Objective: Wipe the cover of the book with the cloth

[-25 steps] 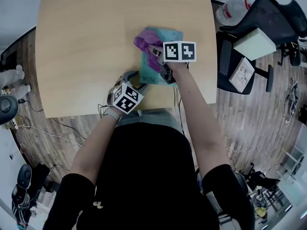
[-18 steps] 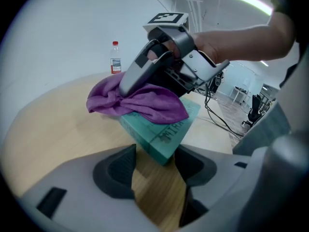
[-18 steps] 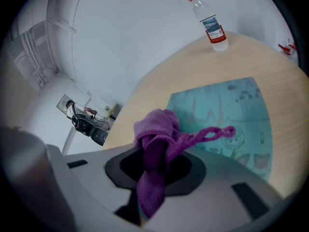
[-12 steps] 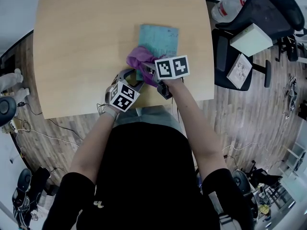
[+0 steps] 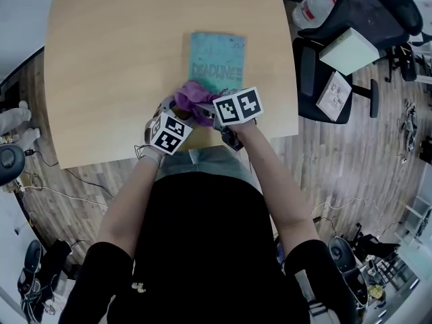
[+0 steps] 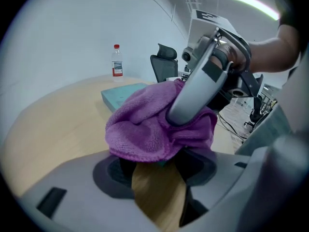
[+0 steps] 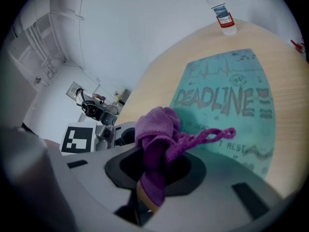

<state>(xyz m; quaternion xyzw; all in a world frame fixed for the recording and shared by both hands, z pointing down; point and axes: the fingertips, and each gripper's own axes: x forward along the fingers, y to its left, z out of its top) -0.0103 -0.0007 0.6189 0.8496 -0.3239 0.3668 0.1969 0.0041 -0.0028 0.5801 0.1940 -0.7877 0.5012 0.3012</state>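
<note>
Nubbly purple terry cloth [image 7: 155,129], matt teal paper book cover [image 7: 227,88], smooth pale wood-grain table [image 5: 115,66], clear plastic bottle [image 7: 220,12]

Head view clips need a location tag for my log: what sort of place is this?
Most likely an office or lab workroom: a large wooden table, black office chairs beside it, and loose cables trailing over the wood floor.
</note>
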